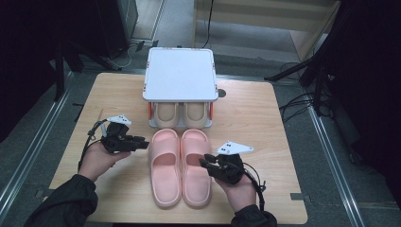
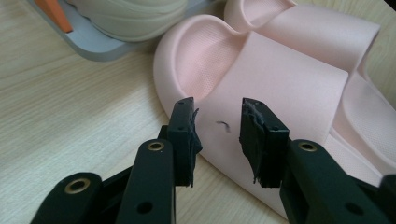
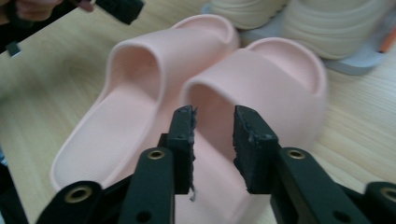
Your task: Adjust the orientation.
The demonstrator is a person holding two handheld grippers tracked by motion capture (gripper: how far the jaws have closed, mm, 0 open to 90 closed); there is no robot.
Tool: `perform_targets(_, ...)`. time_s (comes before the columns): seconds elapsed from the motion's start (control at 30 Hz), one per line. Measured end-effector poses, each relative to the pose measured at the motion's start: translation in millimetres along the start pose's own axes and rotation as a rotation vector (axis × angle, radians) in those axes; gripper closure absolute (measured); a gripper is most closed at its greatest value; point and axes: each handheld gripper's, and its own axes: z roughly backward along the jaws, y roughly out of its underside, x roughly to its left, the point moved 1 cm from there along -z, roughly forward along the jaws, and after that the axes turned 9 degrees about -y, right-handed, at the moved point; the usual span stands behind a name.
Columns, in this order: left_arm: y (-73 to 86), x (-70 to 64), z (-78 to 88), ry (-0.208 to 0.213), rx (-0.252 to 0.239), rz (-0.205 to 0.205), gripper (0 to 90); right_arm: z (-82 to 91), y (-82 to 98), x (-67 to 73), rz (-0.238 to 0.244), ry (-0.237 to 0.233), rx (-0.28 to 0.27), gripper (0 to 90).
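Two pink slippers lie side by side in the middle of the wooden table, the left one [image 1: 164,165] and the right one [image 1: 195,165], toes toward the rack. My left gripper [image 1: 142,141] is held just left of the left slipper's strap [image 2: 280,74]; its jaws stand open [image 2: 217,123] with nothing between them. My right gripper [image 1: 205,161] hovers at the right slipper's outer edge. It is open too [image 3: 212,121], looking along the right slipper [image 3: 275,79] with the left slipper [image 3: 121,116] beside it; its pads touch nothing.
A small shoe rack with a white top [image 1: 179,73] stands behind the slippers, with a beige pair [image 1: 181,113] on its grey lower shelf [image 2: 98,44]. Bare table [image 1: 255,118] lies to either side. Dark stands and cables surround the table.
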Motion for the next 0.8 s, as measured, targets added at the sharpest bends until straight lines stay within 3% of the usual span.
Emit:
perform_targets(0.27, 0.9, 1.5, 1.7, -0.007, -0.004, 0.006, 61.5, -30.8, 1.8, 13.7, 0.001, -0.037, 0.036, 57.1)
perform_targets(0.53, 2.8, 3.0, 3.0, -0.008, -0.005, 0.014, 58.4, -50.7, 1.9, 14.9, -0.005, -0.027, 0.067, 46.9)
perform_targets(0.8, 9.2, 4.6, 8.6, -0.022, -0.009, 0.028, 57.5, -66.3, -0.6, 17.0, 0.012, -0.009, 0.086, 45.1)
